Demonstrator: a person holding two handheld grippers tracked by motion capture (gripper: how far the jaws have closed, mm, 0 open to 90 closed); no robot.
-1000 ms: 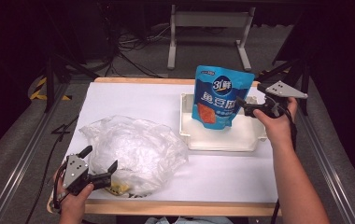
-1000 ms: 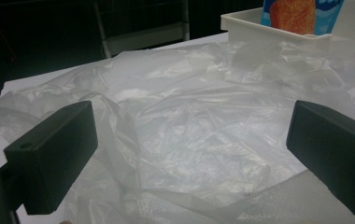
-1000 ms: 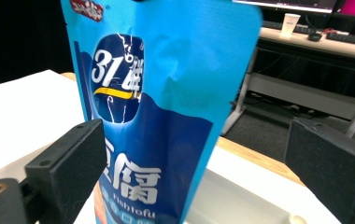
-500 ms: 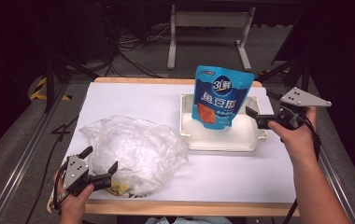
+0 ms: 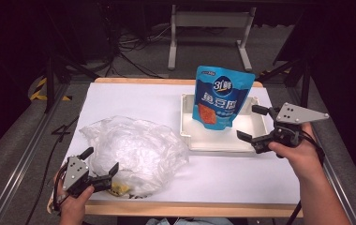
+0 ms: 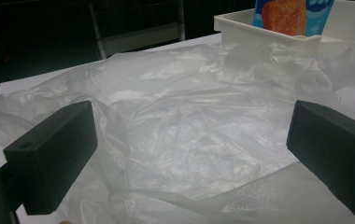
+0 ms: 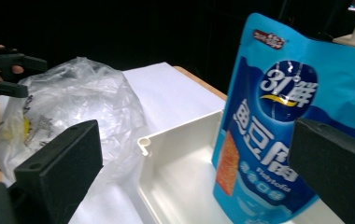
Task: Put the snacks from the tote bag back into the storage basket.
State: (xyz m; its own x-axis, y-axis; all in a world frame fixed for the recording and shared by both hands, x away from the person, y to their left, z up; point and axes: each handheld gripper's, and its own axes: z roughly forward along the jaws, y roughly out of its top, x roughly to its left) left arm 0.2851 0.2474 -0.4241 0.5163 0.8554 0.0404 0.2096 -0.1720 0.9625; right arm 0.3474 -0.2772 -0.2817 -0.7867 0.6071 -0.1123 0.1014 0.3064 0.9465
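Pulled back from the blue pouch [image 5: 220, 98] since the earlier frames: right gripper [image 5: 256, 123], jaws spread wide and empty, now just beside the right rim of the white tray [image 5: 213, 143]. Pouch upright inside that tray, untouched. Left gripper [image 5: 100, 164] unmoved at the near-left table [image 5: 134, 98] edge, jaws parted against the crumpled clear plastic bag [image 5: 134, 150], gripping nothing
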